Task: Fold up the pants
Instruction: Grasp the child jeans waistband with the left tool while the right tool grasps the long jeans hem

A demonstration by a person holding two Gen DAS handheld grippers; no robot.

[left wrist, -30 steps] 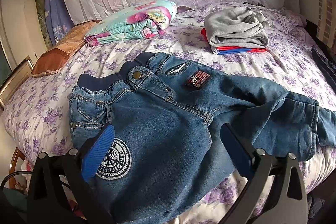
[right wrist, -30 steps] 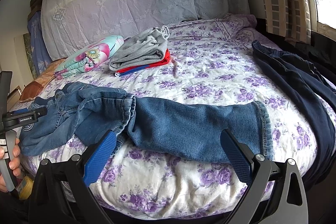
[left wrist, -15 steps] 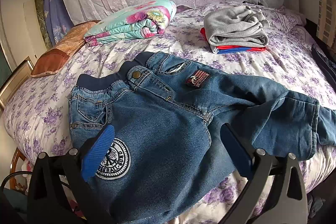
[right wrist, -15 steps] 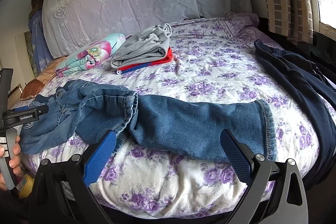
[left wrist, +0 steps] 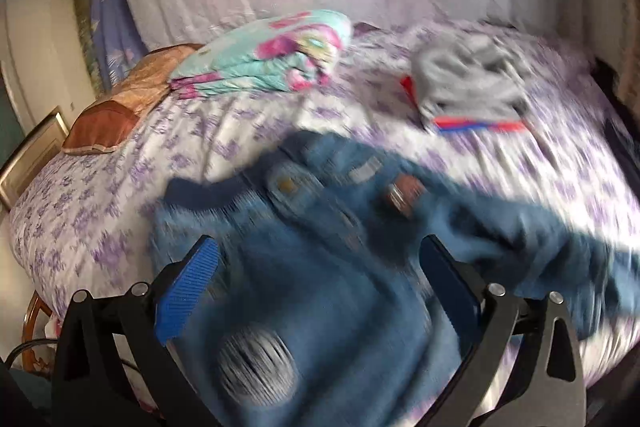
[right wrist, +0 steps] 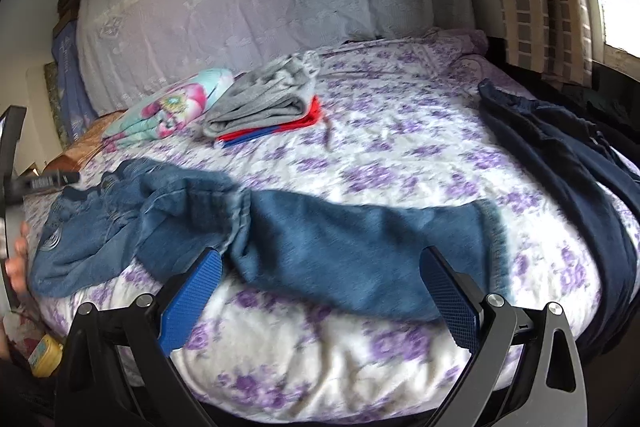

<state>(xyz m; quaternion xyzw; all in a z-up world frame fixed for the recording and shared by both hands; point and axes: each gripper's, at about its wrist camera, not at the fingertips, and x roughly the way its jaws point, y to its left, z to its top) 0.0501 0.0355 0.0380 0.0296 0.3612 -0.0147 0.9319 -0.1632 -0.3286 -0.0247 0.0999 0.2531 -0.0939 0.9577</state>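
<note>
Blue jeans (left wrist: 320, 267) lie spread on the flowered bed, waistband to the left, with a round patch on the near hip; the left wrist view is blurred by motion. My left gripper (left wrist: 316, 291) is open and empty, just above the seat of the jeans. In the right wrist view the jeans (right wrist: 352, 243) stretch one leg to the right, its cuff near the bed's front edge. The other leg lies bunched over it. My right gripper (right wrist: 320, 295) is open and empty, in front of the straight leg.
A folded grey garment on red and blue ones (right wrist: 264, 107) lies mid-bed. A folded floral blanket (left wrist: 264, 63) and a brown pillow (left wrist: 112, 119) sit far left. Dark navy trousers (right wrist: 568, 163) drape over the right edge. The left gripper's handle (right wrist: 16, 187) shows at left.
Both grippers have moved in toward the jeans, so the bed looms closer. The left wrist view is now motion-blurred. Jaws stay open and the jeans have not shifted.
</note>
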